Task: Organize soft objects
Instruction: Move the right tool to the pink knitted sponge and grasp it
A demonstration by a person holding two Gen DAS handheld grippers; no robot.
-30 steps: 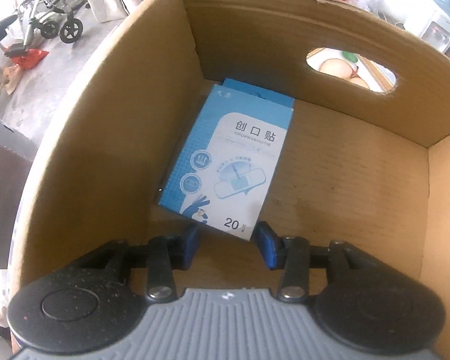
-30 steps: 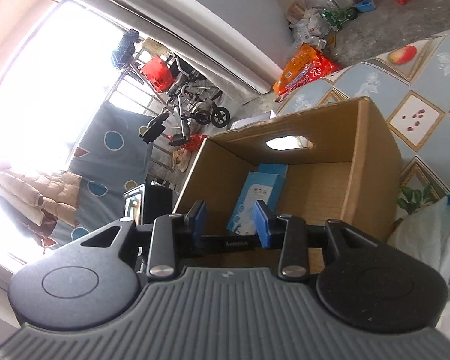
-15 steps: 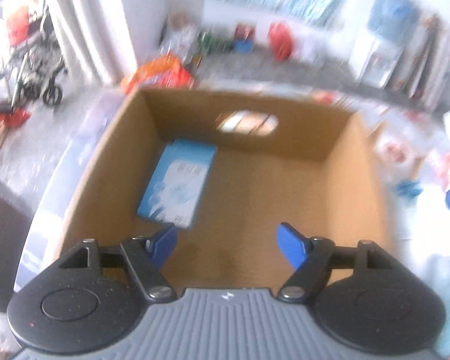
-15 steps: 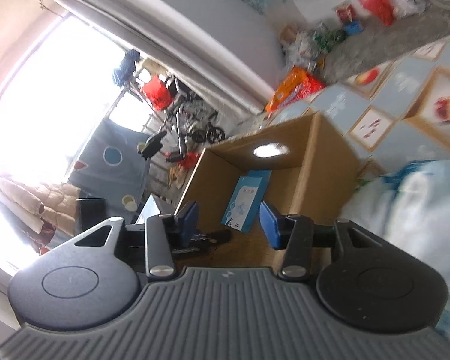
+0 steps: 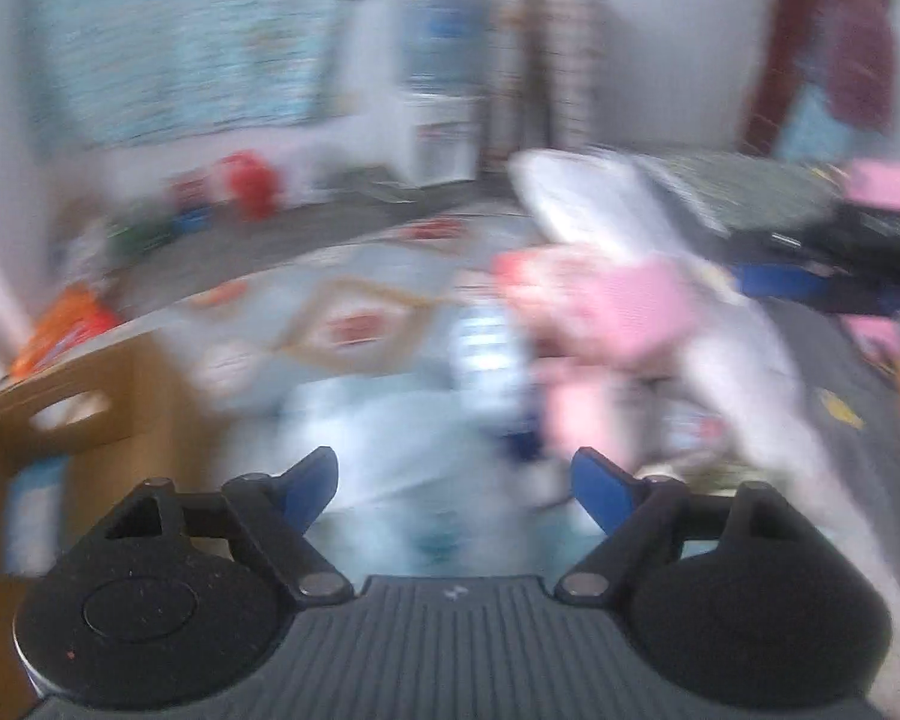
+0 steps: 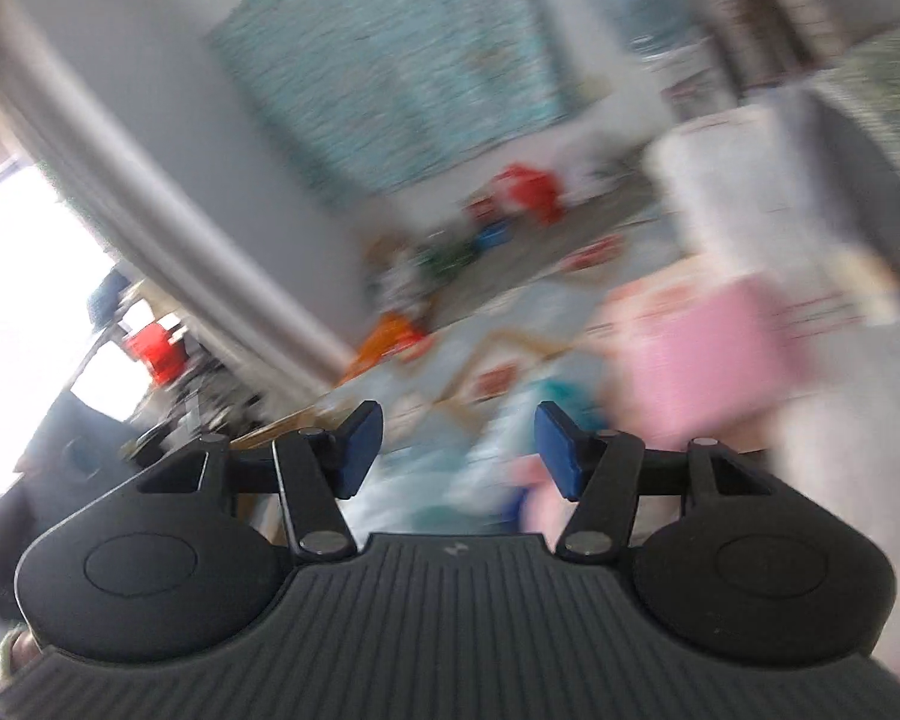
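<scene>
Soft goods: blurred pink package (image 5: 624, 312) in a heap on the patterned tablecloth (image 5: 354, 312), ahead of both grippers.
Box: brown cardboard box (image 5: 90, 414), far left.
Left gripper (image 5: 453, 486): jaws just widened, spread, empty.
Right gripper (image 6: 456, 450): jaws just opening, apart, empty.

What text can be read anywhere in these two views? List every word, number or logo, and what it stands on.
None can be read; both views are smeared by motion.
Blue-and-white box in the cardboard box: print too blurred.
Pink package: red marks, too blurred.
Orange bag on the floor: print too blurred.
Left tongs and right tongs: a small moulded mark on each grey body, no letters.
</scene>
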